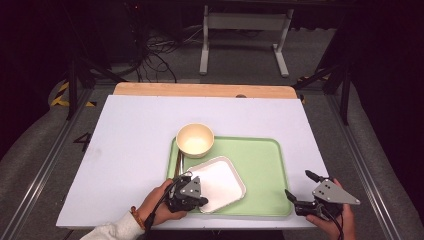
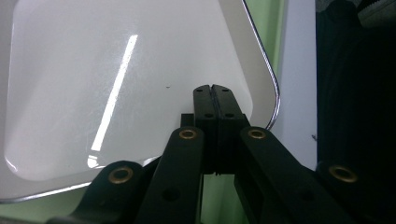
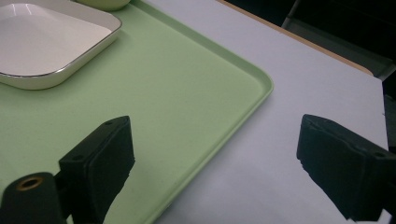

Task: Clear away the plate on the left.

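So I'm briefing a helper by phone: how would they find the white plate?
Find the green tray on the white table. The plate lies at its near left, nearer than the round cream bowl: square, white, shallow, rounded corners.

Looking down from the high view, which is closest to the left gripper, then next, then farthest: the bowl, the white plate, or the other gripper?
From the left gripper:
1. White plate, right at its jaws, on the green tray.
2. Bowl, at the tray's far left corner.
3. Right gripper, beyond the tray's right edge.

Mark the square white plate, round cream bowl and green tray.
Square white plate (image 1: 220, 181), high view, flat centre.
Round cream bowl (image 1: 195, 140), high view, inside bottom.
Green rectangular tray (image 1: 262, 170), high view, bare floor.
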A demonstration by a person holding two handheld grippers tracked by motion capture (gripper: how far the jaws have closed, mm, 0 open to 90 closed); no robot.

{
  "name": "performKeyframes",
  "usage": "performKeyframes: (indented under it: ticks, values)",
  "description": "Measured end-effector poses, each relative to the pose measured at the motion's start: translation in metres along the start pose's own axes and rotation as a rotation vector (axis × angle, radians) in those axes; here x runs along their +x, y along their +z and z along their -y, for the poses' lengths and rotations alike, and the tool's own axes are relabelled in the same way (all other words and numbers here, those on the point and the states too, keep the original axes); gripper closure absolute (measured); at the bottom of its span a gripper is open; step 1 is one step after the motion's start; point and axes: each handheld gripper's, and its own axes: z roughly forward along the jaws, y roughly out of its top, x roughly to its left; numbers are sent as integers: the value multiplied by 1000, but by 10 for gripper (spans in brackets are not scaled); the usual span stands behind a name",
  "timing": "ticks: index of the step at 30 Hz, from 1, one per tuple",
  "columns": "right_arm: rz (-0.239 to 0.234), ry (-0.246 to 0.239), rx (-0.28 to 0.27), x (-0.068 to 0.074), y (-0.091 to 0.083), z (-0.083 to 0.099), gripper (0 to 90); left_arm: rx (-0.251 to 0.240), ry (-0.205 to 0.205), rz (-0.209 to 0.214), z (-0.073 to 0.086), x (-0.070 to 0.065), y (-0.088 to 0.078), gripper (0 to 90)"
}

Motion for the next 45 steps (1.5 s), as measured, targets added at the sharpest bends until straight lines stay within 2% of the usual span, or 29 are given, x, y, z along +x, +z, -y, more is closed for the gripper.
performKeyframes:
  ticks: [7,16,21,25,32,44,45]
  values:
    - [-1,-2,1,0,1,0,113,4,-30,-10,13,3,-11,900]
    - [1,-3,-1,0,1,0,113,5,-43,-26,23,6,-19,900]
    - [0,-4,0,0,1,-1,113,-2,-64,-30,30,8,-23,900]
    - [1,-6,0,1,1,-1,113,-7,-59,-34,32,10,-24,900]
    - [0,-6,0,1,1,-1,113,-6,-78,-42,37,11,-28,900]
    - [3,-11,-1,1,1,-1,113,-13,-79,-62,43,15,-32,900]
    - [4,-10,-2,0,0,-1,113,-11,-89,-66,44,15,-33,900]
